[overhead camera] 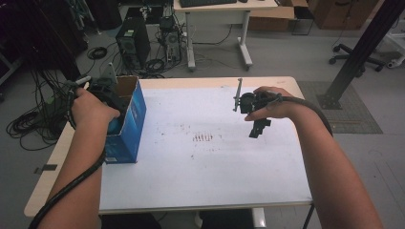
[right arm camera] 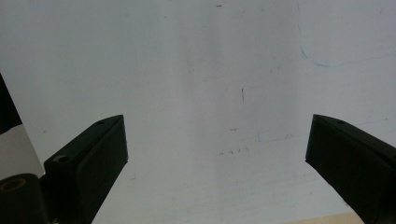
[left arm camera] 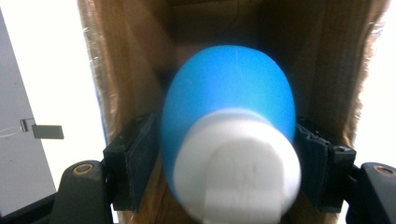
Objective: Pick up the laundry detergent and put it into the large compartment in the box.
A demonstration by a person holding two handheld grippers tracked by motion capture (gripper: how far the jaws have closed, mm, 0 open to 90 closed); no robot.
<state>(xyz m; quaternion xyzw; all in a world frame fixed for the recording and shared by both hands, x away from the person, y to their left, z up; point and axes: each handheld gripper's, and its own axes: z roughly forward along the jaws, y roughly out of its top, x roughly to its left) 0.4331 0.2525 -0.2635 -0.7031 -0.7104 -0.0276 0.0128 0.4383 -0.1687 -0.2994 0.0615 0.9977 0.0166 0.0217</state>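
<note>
We see the left gripper (overhead camera: 111,95) dipped into the open top of a blue cardboard box (overhead camera: 131,125) that stands upright near the table's (overhead camera: 205,191) left edge. In the left gripper view its ribbed black pads sit on either side of a smooth, rounded blue bulb (left arm camera: 229,93) with a blurred white cap or base (left arm camera: 236,165) nearest the camera; the bulb lies between the jaws inside the box, against rough brown cardboard walls. The jaws look parted around it, and we cannot tell whether the pads still press on its sides. Our right gripper (overhead camera: 258,128) hangs over the table's right half, above the matte white tabletop with faint scuffs. In the right gripper view its flat black jaws stand wide apart, with nothing between them.
</note>
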